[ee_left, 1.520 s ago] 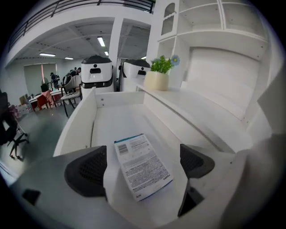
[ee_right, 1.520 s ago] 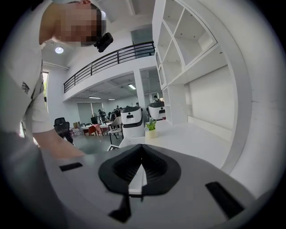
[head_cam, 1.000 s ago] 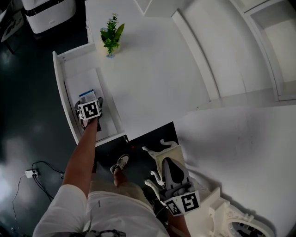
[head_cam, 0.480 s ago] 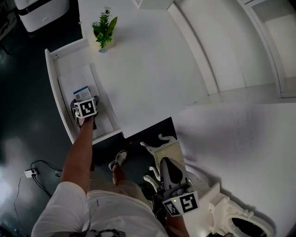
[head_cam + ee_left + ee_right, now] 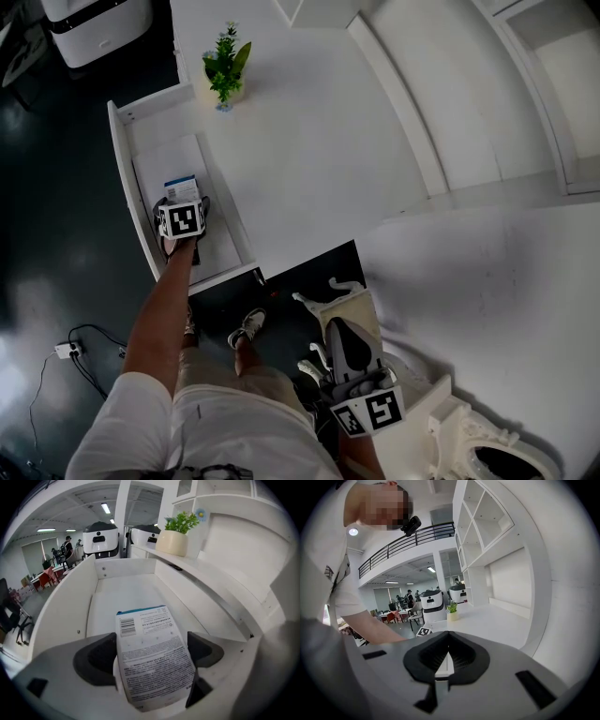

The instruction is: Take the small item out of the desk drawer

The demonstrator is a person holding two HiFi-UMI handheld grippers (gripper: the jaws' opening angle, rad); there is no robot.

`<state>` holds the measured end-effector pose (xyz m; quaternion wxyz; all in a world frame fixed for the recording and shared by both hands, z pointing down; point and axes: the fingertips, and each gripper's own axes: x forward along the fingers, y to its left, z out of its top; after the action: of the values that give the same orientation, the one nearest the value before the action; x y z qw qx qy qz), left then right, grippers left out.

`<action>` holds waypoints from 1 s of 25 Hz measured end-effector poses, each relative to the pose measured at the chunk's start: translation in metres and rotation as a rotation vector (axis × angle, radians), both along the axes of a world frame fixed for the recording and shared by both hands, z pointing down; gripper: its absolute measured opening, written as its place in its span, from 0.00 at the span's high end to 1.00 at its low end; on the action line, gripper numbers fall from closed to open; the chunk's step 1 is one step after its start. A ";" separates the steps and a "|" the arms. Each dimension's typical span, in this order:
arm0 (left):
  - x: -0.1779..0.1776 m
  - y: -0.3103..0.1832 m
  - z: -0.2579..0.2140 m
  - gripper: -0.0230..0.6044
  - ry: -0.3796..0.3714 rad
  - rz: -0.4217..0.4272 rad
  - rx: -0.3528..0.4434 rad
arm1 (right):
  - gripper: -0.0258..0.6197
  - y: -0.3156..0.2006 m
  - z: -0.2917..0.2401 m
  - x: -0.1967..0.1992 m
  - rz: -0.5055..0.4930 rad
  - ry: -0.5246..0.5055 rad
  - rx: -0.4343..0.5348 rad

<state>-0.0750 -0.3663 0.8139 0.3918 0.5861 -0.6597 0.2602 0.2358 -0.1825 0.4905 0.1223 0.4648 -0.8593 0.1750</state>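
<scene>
A white table (image 5: 309, 141) stands over a dark, glossy floor (image 5: 56, 281). Nearest the person, at 5 o'clock in the head view, the right gripper (image 5: 446, 653) has its black ribbed fingers (image 5: 466, 656) pressed together with nothing between them. Farther off, at 9 o'clock, the table's drawer (image 5: 127, 187) is pulled out, a shallow white tray with smooth walls. Inside it the left gripper (image 5: 182, 199) has its fingers (image 5: 96, 660) clamped on the long sides of a small box (image 5: 151, 644). The box is flat white cardboard covered in fine print, with a barcode and a teal edge at its far end. Whether it rests on the drawer floor cannot be told. Beyond, at the drawer's 1 o'clock, a potted green plant (image 5: 225, 67) sits on the table.
</scene>
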 end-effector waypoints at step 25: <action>-0.025 0.059 -0.209 0.20 0.049 0.141 0.417 | 0.95 0.029 -0.050 -0.090 -0.168 -0.077 0.149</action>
<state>-0.1003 -0.3070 0.6053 0.2589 0.7051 -0.6471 0.1307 0.1461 -0.1536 0.4404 0.0684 0.3916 -0.9100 0.1175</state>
